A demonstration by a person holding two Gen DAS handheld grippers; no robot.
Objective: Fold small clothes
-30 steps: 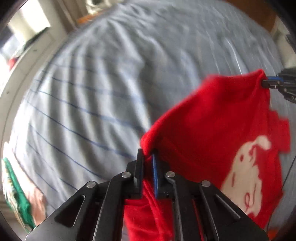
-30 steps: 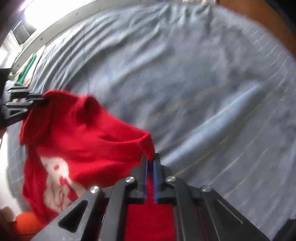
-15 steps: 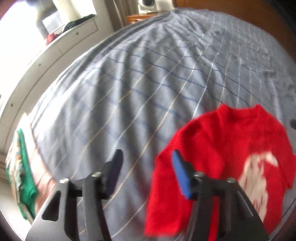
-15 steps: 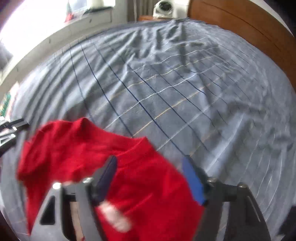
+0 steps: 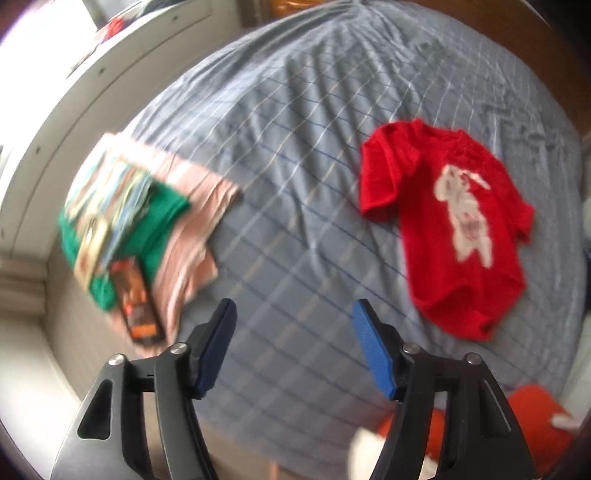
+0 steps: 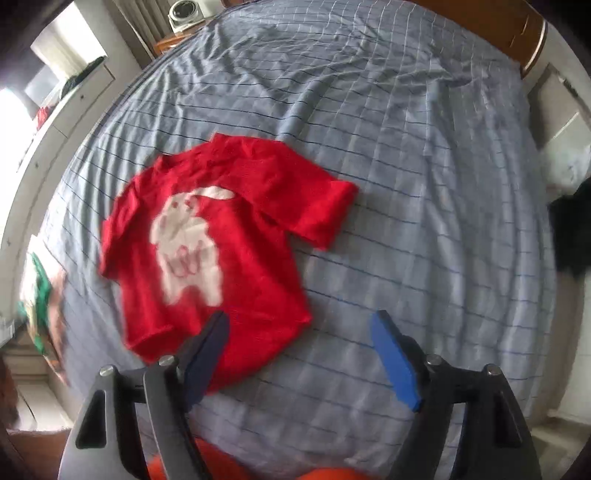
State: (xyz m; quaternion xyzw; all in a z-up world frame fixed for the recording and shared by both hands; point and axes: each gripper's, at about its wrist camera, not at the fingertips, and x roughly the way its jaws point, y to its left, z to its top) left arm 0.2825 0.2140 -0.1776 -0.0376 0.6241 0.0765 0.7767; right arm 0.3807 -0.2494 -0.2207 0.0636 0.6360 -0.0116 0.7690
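A small red T-shirt [image 5: 443, 221] with a white print lies spread flat, front up, on the blue checked bed cover [image 5: 295, 147]. It also shows in the right wrist view [image 6: 221, 240]. My left gripper [image 5: 293, 314] is open and empty, held above the bed to the left of the shirt's hem. My right gripper [image 6: 301, 325] is open and empty, above the bed just right of the shirt's hem.
A stack of folded clothes [image 5: 122, 221], green and pink among them, lies at the bed's left edge, also in the right wrist view [image 6: 40, 295]. An orange object [image 5: 532, 413] sits below the bed's near edge. A wooden headboard [image 6: 498, 22] is at the far end.
Both grippers let go of the red shirt's shoulders and opened. The shirt dropped flat onto the bed. Both grippers pulled back toward the near edge.
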